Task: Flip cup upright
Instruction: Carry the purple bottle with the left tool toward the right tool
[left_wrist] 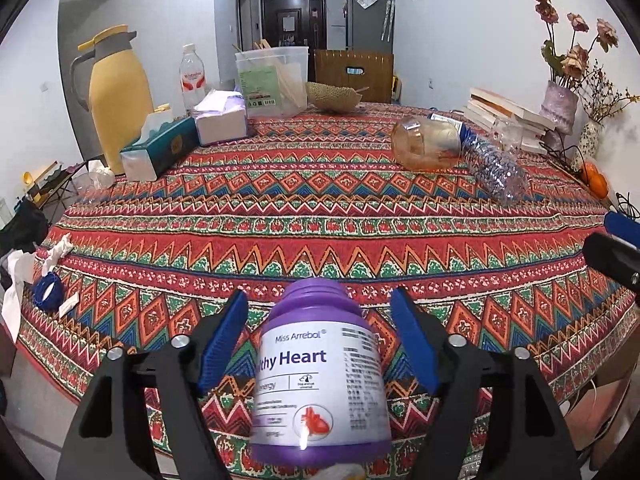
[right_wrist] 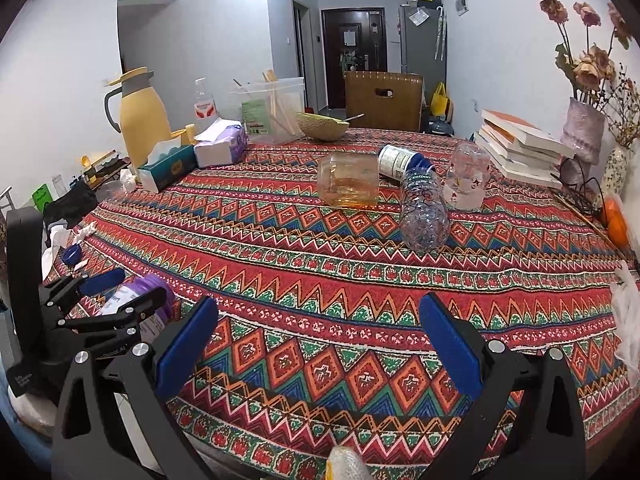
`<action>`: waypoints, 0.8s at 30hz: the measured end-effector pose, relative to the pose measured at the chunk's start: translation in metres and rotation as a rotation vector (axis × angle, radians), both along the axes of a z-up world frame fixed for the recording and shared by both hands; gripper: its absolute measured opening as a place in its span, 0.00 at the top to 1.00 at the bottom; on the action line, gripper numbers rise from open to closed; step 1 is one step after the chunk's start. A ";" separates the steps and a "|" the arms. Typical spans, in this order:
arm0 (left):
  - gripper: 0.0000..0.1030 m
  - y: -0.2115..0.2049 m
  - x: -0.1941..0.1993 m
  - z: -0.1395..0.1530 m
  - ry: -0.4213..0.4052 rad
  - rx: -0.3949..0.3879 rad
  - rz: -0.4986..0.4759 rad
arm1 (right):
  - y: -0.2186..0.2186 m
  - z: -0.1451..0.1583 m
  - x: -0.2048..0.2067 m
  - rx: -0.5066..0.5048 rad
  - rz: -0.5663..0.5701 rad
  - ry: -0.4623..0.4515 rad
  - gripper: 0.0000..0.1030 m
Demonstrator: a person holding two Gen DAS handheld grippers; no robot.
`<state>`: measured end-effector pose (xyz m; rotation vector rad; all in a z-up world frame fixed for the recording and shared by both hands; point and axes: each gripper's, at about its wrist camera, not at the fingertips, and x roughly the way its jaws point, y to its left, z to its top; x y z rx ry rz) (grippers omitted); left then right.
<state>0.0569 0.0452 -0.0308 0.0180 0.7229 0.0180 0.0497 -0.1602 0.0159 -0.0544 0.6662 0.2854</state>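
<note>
A purple bottle with a white "Healthy Heart" label and no cap sits between the blue pads of my left gripper, its neck pointing away from the camera. A gap shows on each side, so the jaws are open and not pressing on it. The right wrist view shows the same bottle inside the left gripper near the table's left front edge. My right gripper is open over bare cloth. Far off, an amber glass cup lies on its side, and a clear printed cup stands mouth down.
A clear water bottle and a white can lie by the cups. Books, vases and oranges line the right side. A yellow jug, tissue boxes and a plastic tub stand at the back left. A blue cap lies front left.
</note>
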 end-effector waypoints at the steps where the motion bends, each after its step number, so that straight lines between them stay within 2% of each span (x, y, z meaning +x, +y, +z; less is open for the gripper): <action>1: 0.28 0.000 -0.001 0.001 -0.003 0.003 0.000 | 0.000 0.000 0.000 0.000 0.000 0.001 0.06; 11: 0.26 0.003 -0.004 0.003 -0.008 -0.009 0.002 | 0.005 -0.004 -0.001 -0.004 0.007 0.013 0.06; 13: 0.23 0.004 -0.005 0.005 -0.015 -0.012 0.000 | 0.006 -0.004 -0.001 -0.006 0.008 0.012 0.06; 15: 0.15 0.005 -0.007 0.008 -0.029 -0.015 -0.002 | 0.007 -0.004 -0.001 -0.006 0.008 0.014 0.06; 19: 0.14 0.009 -0.011 0.014 -0.043 -0.021 -0.005 | 0.010 -0.002 -0.003 -0.009 0.013 0.012 0.06; 21: 0.07 0.012 -0.013 0.018 -0.042 -0.032 -0.004 | 0.012 -0.001 -0.005 -0.009 0.017 0.010 0.06; 24: 0.07 0.023 -0.018 0.024 -0.049 -0.062 0.007 | 0.018 0.002 -0.007 -0.013 0.025 0.005 0.06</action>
